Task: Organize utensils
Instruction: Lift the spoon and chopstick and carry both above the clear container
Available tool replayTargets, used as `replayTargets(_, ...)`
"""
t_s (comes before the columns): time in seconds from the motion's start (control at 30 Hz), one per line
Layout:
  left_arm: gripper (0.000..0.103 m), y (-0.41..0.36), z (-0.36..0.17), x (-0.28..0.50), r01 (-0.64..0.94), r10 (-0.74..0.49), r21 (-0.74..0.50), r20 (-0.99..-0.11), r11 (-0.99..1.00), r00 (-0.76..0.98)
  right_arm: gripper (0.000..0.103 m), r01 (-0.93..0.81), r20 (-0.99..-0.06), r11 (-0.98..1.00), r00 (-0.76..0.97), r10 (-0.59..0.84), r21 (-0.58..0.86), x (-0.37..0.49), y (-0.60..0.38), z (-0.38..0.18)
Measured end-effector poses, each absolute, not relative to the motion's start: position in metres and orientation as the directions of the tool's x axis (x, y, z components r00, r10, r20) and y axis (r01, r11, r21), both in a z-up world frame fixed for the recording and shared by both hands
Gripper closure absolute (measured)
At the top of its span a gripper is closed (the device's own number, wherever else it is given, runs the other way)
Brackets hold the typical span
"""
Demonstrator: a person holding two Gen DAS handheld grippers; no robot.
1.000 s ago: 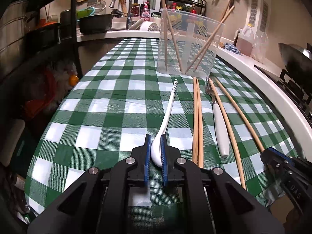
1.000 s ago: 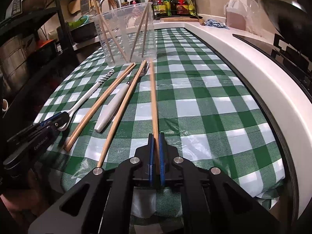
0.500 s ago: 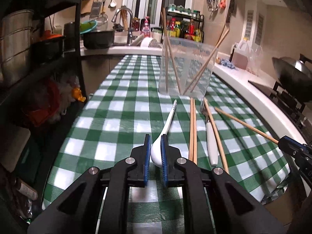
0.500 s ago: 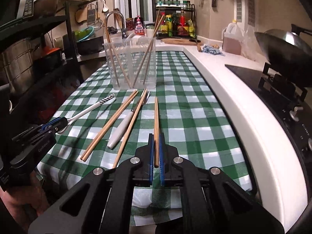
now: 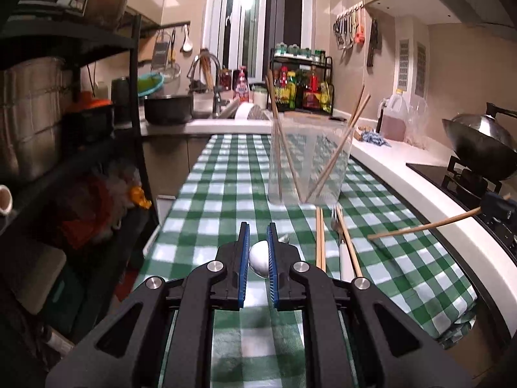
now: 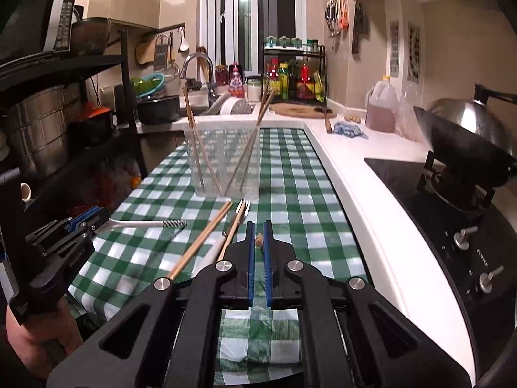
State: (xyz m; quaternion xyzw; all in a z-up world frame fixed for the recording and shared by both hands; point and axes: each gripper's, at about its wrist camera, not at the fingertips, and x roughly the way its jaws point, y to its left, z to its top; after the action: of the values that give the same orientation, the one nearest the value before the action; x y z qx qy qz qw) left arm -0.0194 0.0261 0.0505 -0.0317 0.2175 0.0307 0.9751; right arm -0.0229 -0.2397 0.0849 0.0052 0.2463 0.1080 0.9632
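Observation:
My left gripper is shut on the bowl of a white spoon and holds it above the checked cloth. In the right wrist view the spoon sticks out level from that gripper. My right gripper is shut on a wooden chopstick, seen end-on; in the left wrist view the chopstick hangs in the air at the right. A clear plastic container holds several chopsticks. A pair of chopsticks, another chopstick and a white-handled fork lie on the cloth.
The green checked tablecloth covers a long table. A white counter runs along the right with a wok on a black stove. A dark shelf rack stands at the left. A sink and bottles are at the back.
Both grippers have lifted and pulled back. The spoon and the chopstick have left the cloth and now hang in the air in the grippers.

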Motion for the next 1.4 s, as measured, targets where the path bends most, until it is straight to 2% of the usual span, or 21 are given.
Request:
replayTargets(0.33, 0.092, 0.038, 0.098, -0.003, -0.045, 0.017, -0.061, -0.394, 0.997, 0.919, 0.098, -0.237, -0.42, 0.967, 0.871, 0.256, 0.097, -0.004, -0.238, 0.123)
replayTargets(0.63, 0.092, 0.049, 0.134, 0.028, -0.012, -0.012, -0.051, -0.434, 0.999, 0.901, 0.098, -0.265, -0.424, 0.958, 0.86, 0.285, 0.107, 0.018, -0.231, 0.138)
replayTargets(0.97, 0.092, 0.04, 0.163, 0.067, 0.029, -0.008, 0.035, -0.499, 0.999, 0.867, 0.098, -0.293, -0.426, 0.949, 0.849, 0.312, 0.112, 0.043, -0.224, 0.16)
replayTargets(1.23, 0.092, 0.049, 0.221, 0.109, 0.045, -0.042, -0.006, -0.487, 0.999, 0.872, 0.098, -0.304, -0.424, 0.945, 0.845, 0.327, 0.123, 0.081, -0.224, 0.205)
replayTargets(1.4, 0.092, 0.05, 0.266, 0.134, 0.064, -0.069, -0.024, -0.437, 0.998, 0.897, 0.098, -0.329, -0.398, 0.938, 0.85, 0.344, 0.11, 0.111, -0.218, 0.249)
